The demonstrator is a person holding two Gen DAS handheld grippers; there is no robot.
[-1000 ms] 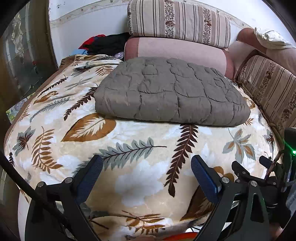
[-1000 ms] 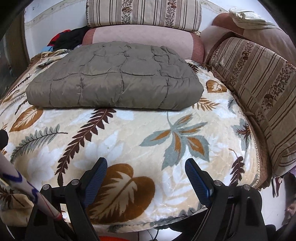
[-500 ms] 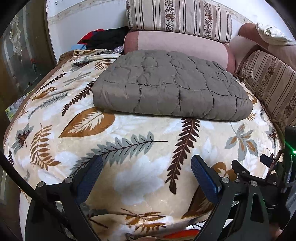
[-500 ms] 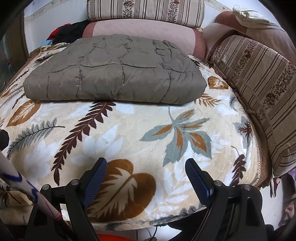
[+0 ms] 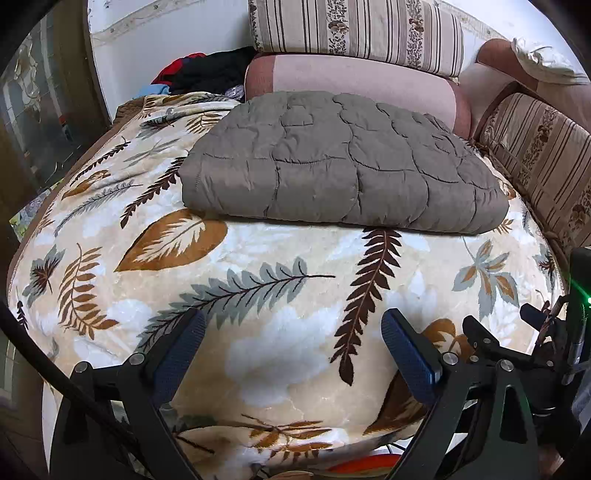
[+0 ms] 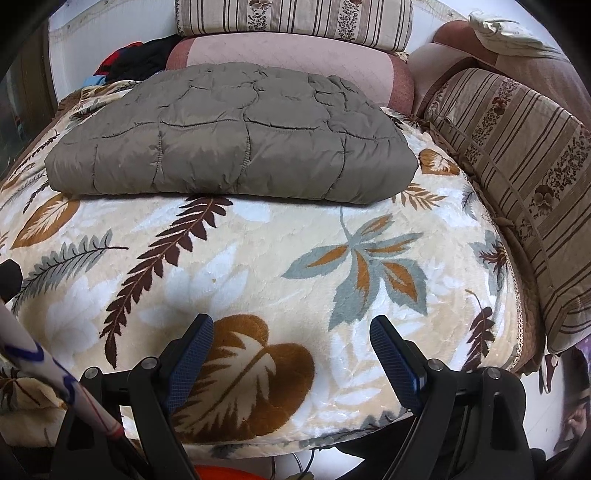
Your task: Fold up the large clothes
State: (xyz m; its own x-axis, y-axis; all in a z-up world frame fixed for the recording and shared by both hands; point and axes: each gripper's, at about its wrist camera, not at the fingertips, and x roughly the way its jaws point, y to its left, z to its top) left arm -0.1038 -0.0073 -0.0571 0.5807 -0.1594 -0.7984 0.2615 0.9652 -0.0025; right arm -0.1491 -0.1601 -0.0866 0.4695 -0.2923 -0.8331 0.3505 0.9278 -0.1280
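Note:
A grey-brown quilted garment lies folded into a flat rectangle at the back of the bed; it also shows in the right wrist view. It rests on a cream blanket with leaf prints. My left gripper is open and empty, held over the blanket's front part, well short of the garment. My right gripper is open and empty too, over the front edge of the blanket.
Striped and pink cushions line the back wall, and more striped cushions stand along the right side. A pile of dark and red clothes sits at the back left corner. The right gripper's body shows at lower right.
Both grippers have drawn slightly nearer and higher over the bed, so the folded garment looks a little larger. The garment itself has not moved. Both stay open.

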